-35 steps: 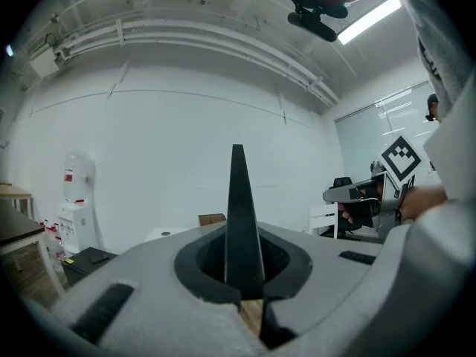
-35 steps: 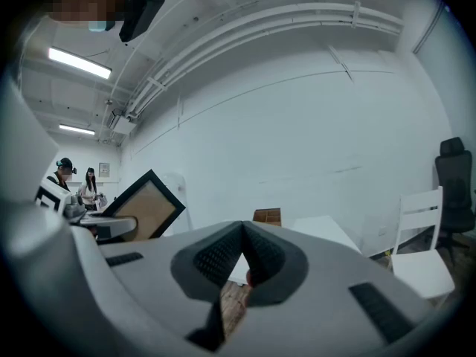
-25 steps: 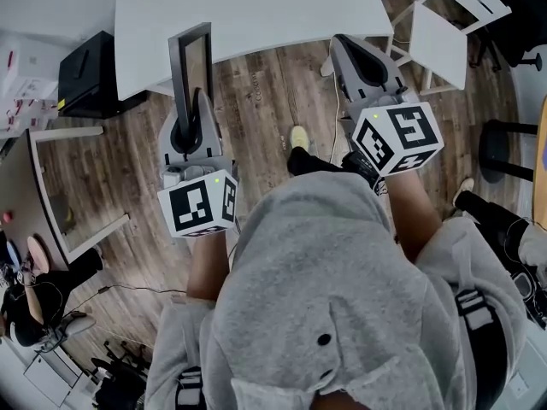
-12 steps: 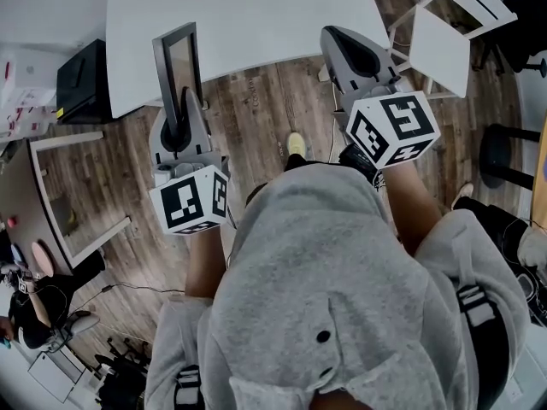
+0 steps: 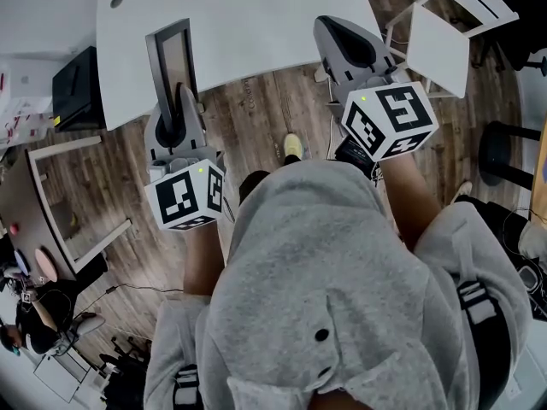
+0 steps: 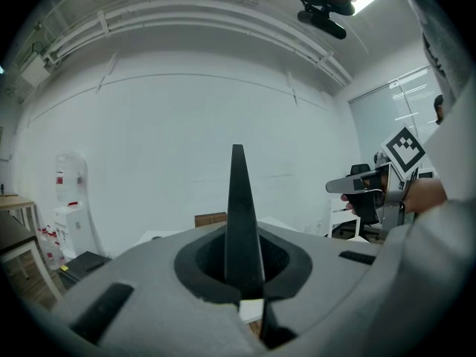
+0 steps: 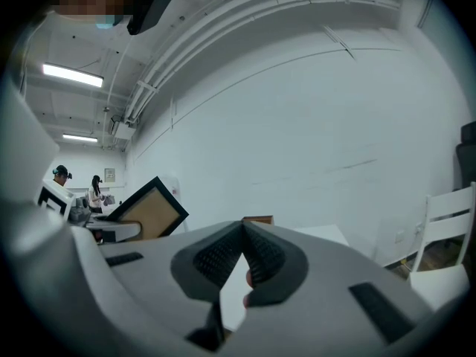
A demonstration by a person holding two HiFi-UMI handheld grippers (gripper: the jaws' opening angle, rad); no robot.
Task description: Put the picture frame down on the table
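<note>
A wood-plank floor (image 5: pixel 265 122) runs under a white table (image 5: pixel 256 15), with a white chair (image 5: pixel 436 41) at its right and a black cabinet (image 5: pixel 75 88) at its left. The left gripper (image 5: pixel 180 92) is clamped on the picture frame (image 5: pixel 174 58), holding it upright over the table's near edge. The right gripper (image 5: pixel 325 26) is closed and empty.

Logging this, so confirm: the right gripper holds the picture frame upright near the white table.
Wrong gripper: the left gripper holds the picture frame upright near the white table; the left gripper view shows it between those jaws.
</note>
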